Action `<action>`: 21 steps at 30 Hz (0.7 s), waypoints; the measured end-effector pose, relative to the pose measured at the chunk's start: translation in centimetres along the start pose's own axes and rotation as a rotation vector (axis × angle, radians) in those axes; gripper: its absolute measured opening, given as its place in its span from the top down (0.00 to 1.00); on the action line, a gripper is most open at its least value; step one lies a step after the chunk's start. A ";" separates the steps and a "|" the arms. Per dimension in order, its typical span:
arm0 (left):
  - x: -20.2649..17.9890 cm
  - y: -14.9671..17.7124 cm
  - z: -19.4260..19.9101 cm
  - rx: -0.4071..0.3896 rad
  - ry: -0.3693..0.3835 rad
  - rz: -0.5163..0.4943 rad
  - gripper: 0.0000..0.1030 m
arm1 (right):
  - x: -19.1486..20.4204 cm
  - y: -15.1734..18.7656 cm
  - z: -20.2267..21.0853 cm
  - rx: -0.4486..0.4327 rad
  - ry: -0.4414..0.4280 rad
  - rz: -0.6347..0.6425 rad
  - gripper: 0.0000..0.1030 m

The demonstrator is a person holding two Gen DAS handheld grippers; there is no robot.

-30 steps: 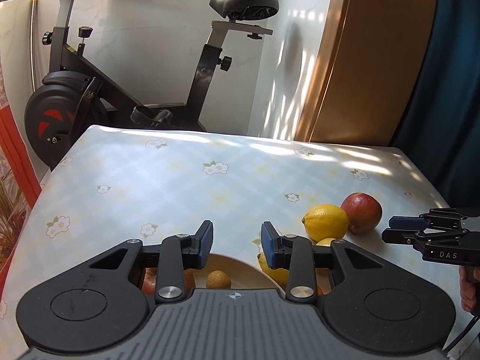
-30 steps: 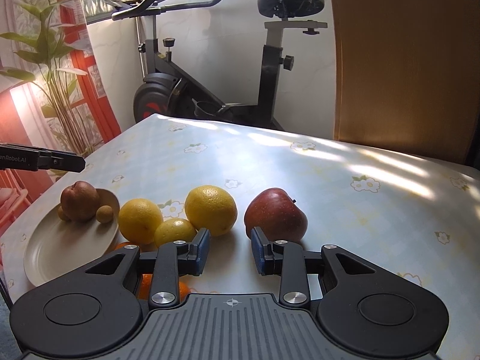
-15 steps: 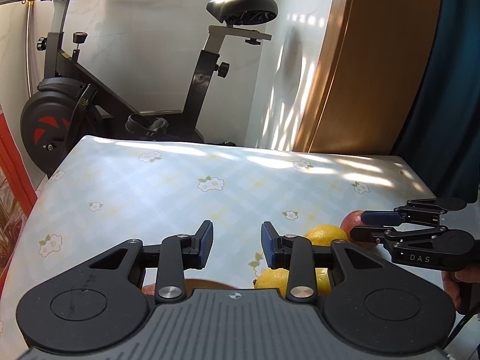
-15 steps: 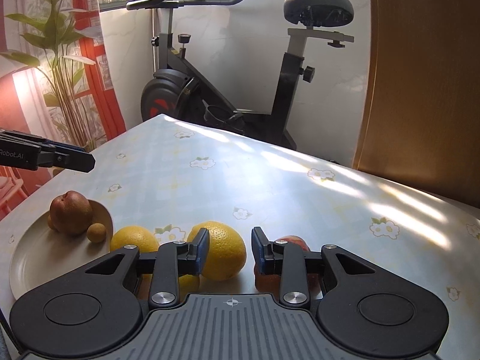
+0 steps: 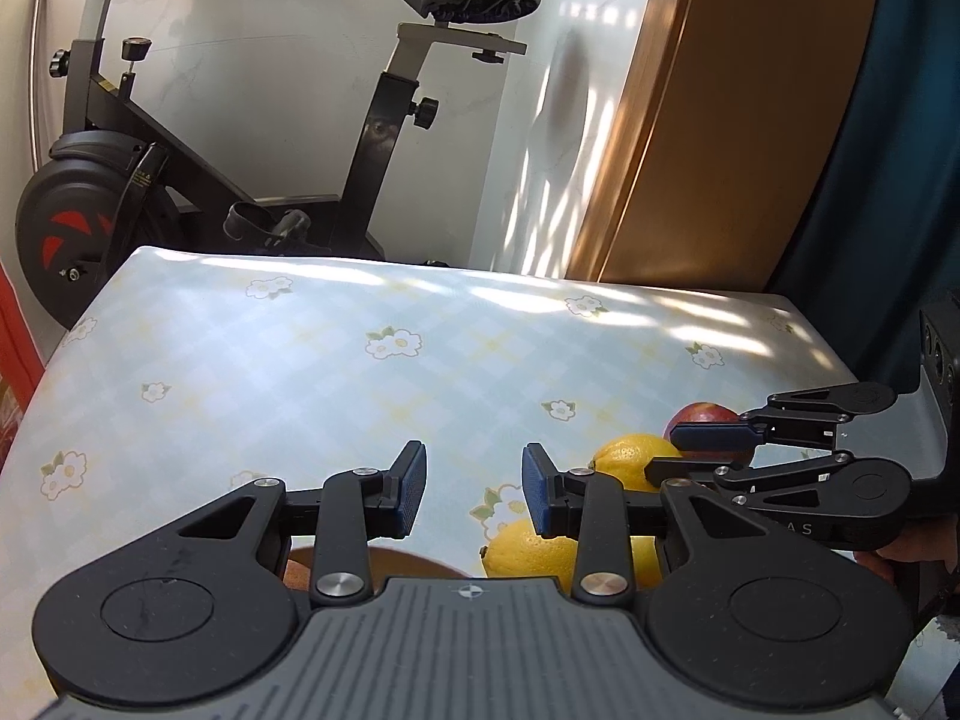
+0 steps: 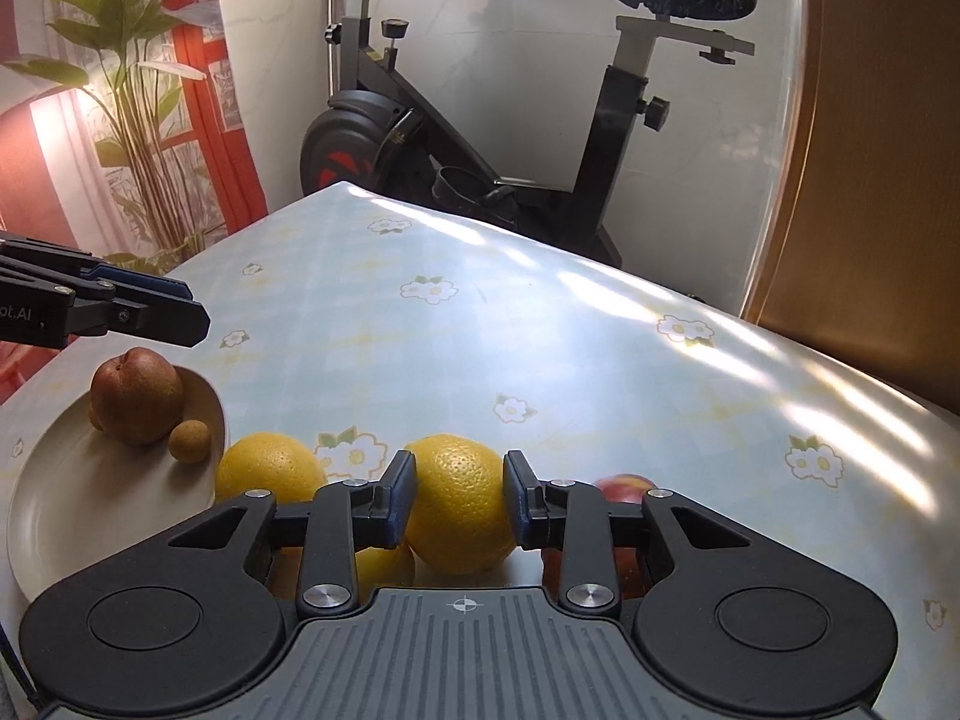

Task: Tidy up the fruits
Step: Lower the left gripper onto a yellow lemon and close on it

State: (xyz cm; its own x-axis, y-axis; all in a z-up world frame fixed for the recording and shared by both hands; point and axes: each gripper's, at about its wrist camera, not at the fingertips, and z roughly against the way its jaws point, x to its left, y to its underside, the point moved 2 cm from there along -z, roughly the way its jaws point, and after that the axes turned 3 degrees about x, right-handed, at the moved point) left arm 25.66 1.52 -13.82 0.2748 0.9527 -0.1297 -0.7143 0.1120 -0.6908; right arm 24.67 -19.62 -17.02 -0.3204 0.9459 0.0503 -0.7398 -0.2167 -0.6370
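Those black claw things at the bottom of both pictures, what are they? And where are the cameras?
They are grippers: two-finger tongs a person holds, one in each hand. A camera sits on each, looking forward along its fingers. One picture comes from the left gripper, the other from the right gripper.

On the flowery table is a plate with a brown pear and a small round brown fruit. Beside the plate lie yellow citrus fruits and a red apple.

The right gripper has its fingers on either side of a big yellow citrus, but I cannot tell whether they are squeezing it yet. The left gripper is open, holding nothing, up near the plate.
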 end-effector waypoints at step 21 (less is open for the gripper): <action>-5.9 -1.0 -7.1 0.115 0.250 0.030 0.75 | -1.3 3.9 2.4 -0.042 -0.031 -0.084 0.73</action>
State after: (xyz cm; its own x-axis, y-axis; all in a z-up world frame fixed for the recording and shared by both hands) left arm 29.28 -6.21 -17.42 0.3928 0.8583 -0.3300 -0.7886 0.1299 -0.6010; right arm 20.79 -22.23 -17.69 -0.2764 0.9524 0.1284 -0.7395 -0.1255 -0.6614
